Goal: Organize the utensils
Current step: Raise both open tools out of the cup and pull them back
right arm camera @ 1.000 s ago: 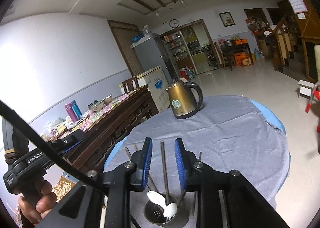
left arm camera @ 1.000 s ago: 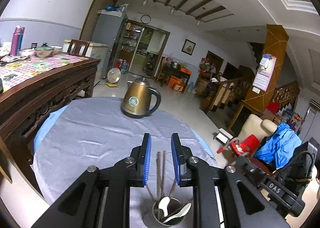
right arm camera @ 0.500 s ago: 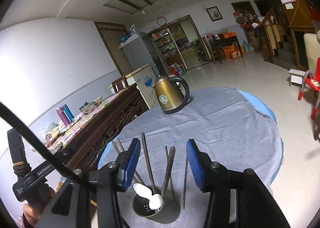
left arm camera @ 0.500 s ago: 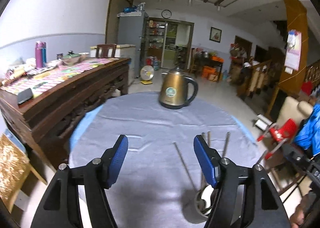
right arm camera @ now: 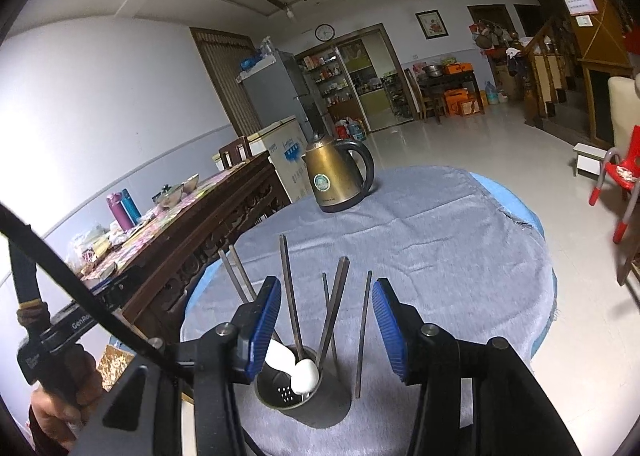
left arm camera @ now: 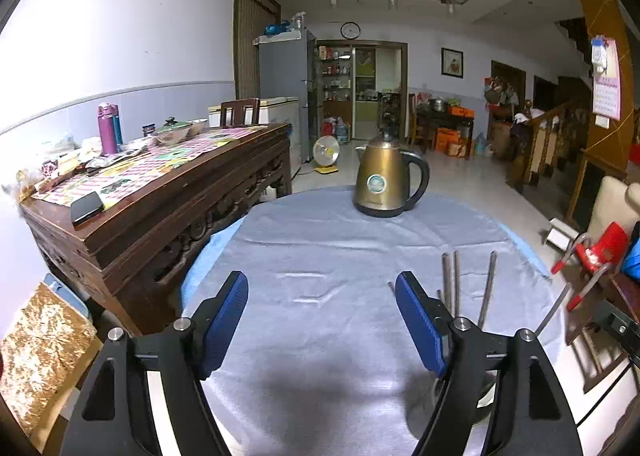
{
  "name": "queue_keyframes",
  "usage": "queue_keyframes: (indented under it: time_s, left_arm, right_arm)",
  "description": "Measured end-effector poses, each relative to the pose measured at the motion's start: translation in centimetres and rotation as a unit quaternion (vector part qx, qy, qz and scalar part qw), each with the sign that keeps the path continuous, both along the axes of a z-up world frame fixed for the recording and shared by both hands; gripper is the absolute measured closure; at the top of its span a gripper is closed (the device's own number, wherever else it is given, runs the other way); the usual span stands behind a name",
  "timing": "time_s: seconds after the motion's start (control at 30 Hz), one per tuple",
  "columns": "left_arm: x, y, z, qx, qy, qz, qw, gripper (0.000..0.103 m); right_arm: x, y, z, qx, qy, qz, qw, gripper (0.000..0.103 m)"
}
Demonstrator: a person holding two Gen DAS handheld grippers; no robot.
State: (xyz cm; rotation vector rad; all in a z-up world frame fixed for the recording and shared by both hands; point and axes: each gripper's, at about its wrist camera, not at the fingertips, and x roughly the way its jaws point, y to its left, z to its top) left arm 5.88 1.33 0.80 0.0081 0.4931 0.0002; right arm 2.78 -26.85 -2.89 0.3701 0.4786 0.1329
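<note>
A perforated metal utensil holder [right arm camera: 286, 390] stands on the grey tablecloth near the table's front edge. Several metal chopsticks [right arm camera: 290, 290] lean upright in it, and a white spoon [right arm camera: 305, 375] lies across its rim. My right gripper [right arm camera: 325, 326] is open and empty just above the holder, its blue pads either side of the chopsticks without touching them. My left gripper [left arm camera: 322, 326] is open and empty, left of the holder. In the left wrist view the chopstick tops [left arm camera: 455, 280] show behind its right finger; the holder is mostly hidden.
A bronze electric kettle [left arm camera: 384, 182] stands at the far side of the round table [left arm camera: 320, 240]. A dark wooden sideboard [left arm camera: 160, 196] with bottles and dishes stands close on the left. A red chair [left arm camera: 600, 252] is on the right.
Both grippers have opened from shut. The left gripper has swung left, away from the holder. The right gripper has let go of a chopstick, which now leans in the holder.
</note>
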Motion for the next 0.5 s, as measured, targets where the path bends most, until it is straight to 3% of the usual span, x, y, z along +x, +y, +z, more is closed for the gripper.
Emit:
queue_keyframes:
  time_s: [0.5]
  left_arm:
    - [0.5, 0.0, -2.5, 0.041, 0.038, 0.018, 0.9983, 0.024]
  right_arm:
    - [0.0, 0.3, -3.3, 0.003, 0.048, 0.013, 0.999, 0.052]
